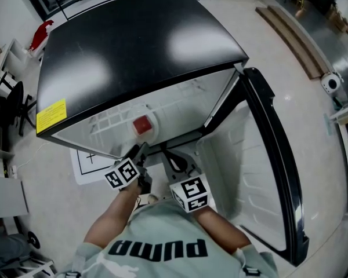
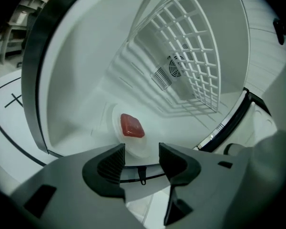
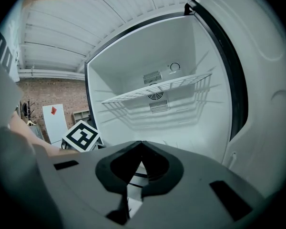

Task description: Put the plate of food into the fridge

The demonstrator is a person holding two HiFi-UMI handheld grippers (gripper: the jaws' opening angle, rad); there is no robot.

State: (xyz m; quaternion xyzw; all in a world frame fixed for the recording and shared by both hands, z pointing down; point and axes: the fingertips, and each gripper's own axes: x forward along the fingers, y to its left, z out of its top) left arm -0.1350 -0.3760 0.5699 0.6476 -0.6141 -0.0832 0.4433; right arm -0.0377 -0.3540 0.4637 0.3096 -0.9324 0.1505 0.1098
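- The person's forearms (image 1: 113, 222), bare below a grey-green shirt, reach toward the open fridge, one hand-held tool in each hand
- The left gripper (image 2: 142, 151), grey with black ribbed pads and a square-marker cube, stands at the front edge of the fridge floor; its jaws are spread wide with nothing clamped between them
- The right gripper (image 3: 142, 144), just beside the left one, has its jaws closed tip to tip, empty
- Just past the left jaws, the round white plate (image 2: 144, 146) sits on the white fridge floor near its front edge, apart from the pads
- A red, blocky piece of food (image 2: 132, 126) lies on that plate
- Above the plate hangs the white wire shelf (image 3: 157, 87), spanning the compartment from side wall to side wall
- On the back wall, behind the shelf, sit slotted vents and a round fan grille (image 3: 155, 93)
- The small fridge has a glossy black top (image 1: 133, 45) with a yellow sticker (image 1: 51, 116) at its front left corner
- Its black-edged, white-lined door (image 1: 278, 155) stands swung open at the right
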